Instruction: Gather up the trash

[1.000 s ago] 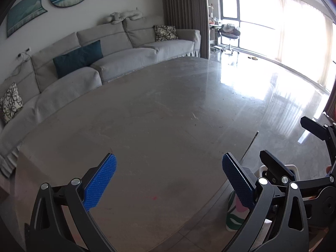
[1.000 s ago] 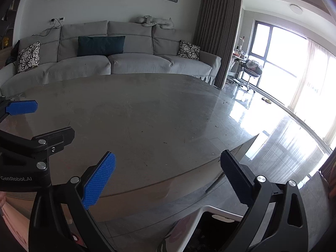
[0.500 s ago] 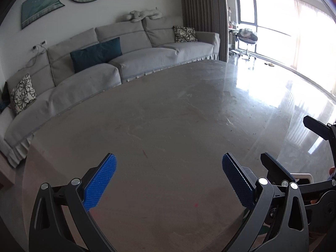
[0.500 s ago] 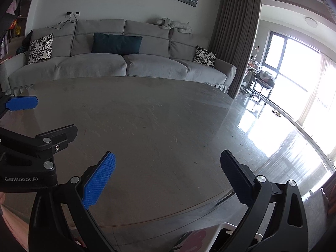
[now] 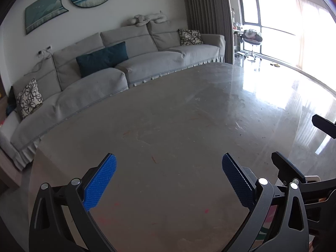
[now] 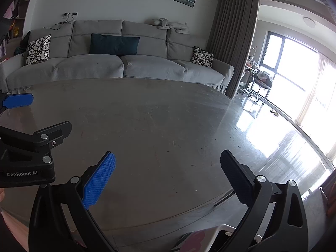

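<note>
Both the left gripper (image 5: 168, 180) and right gripper (image 6: 168, 178) hang spread and empty over the table (image 5: 178, 113); no trash shows on it. The bin (image 6: 226, 227) peeks below the near edge, nearer the right gripper; its contents cannot be told.

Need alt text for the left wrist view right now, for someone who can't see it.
The open left gripper hovers empty over a grey table with no trash in view. A grey sofa lies beyond; the right gripper shows at the right edge.

both wrist views low over table (image 5: 168, 109), facing sofa (image 6: 117, 63), side by side
</note>
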Demonstrator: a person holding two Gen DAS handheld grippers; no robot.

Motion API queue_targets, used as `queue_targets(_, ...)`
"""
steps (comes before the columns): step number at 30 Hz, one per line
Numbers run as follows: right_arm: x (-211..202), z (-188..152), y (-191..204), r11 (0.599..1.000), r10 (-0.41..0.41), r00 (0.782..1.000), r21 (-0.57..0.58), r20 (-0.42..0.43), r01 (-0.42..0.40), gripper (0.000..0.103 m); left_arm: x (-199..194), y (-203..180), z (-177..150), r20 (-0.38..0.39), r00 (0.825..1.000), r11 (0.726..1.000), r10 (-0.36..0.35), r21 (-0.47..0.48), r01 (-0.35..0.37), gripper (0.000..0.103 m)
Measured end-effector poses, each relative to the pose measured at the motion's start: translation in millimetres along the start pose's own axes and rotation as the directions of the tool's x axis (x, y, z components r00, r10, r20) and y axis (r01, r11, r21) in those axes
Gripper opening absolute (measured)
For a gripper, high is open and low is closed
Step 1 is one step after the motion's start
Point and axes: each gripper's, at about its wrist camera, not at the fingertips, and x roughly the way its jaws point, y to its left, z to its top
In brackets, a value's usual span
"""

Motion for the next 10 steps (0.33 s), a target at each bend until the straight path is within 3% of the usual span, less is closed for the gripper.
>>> queue_targets(10,3.1,-2.3,2.1,1.000,0.003,1.000,-0.004,-0.004,-0.003,0.099,1.5,0.7,-2.0,0.006,1.000,1.000,-0.020,0.005,0.020,0.100)
